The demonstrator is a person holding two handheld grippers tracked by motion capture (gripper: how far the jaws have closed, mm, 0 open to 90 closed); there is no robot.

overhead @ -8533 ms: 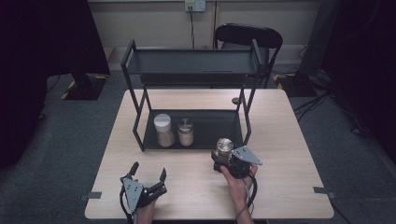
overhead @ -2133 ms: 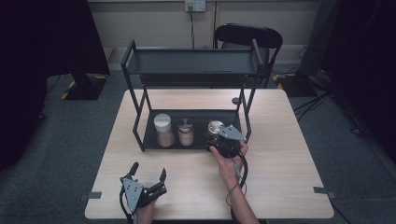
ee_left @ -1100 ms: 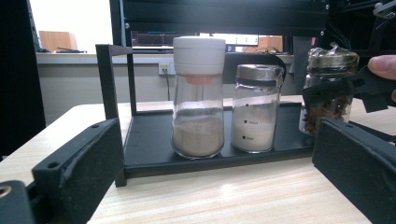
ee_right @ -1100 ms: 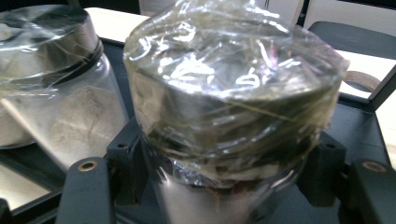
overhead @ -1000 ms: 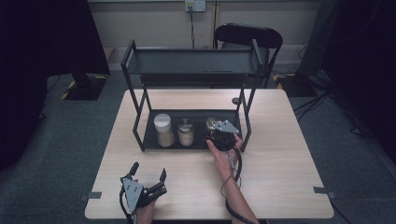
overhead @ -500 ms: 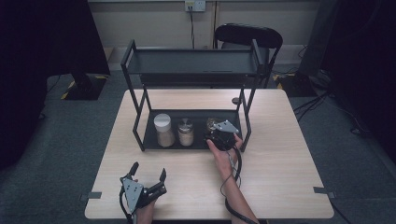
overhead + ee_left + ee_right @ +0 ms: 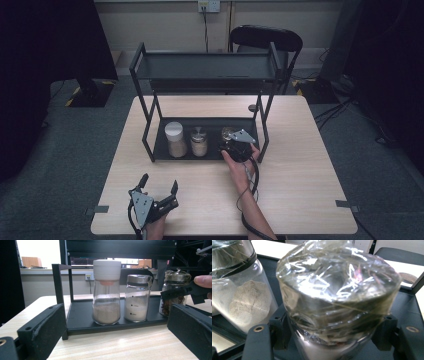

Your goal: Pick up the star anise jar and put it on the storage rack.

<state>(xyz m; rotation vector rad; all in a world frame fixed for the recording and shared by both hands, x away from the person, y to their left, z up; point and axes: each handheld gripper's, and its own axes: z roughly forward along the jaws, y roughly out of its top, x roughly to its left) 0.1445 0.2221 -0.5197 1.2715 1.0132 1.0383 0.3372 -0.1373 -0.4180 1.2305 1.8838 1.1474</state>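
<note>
A glass jar with a film-wrapped lid (image 7: 337, 290) sits between my right gripper's (image 7: 329, 340) jaws, which are shut on its sides. It is at the right end of the black rack's lower tray (image 7: 162, 147), seen as the wrapped jar (image 7: 228, 134) beyond the right gripper (image 7: 231, 142). A white-capped jar (image 7: 175, 139) and a steel-capped jar (image 7: 199, 141) of pale powder stand to its left. My left gripper (image 7: 159, 181) rests open near the table's front left edge. From the left gripper (image 7: 116, 325), the wrapped jar (image 7: 175, 293) holds brown pieces; its base is hidden.
The rack's upper shelf (image 7: 200, 72) overhangs the tray, and its right posts (image 7: 264, 125) stand close beside my right gripper. A small round object (image 7: 252, 107) lies behind the rack. A black chair (image 7: 267, 40) stands beyond the far edge.
My right gripper has carried the wrapped jar from the table in front of the rack onto the lower tray's right end. Nothing has shifted over the last second. The left gripper has stayed put.
</note>
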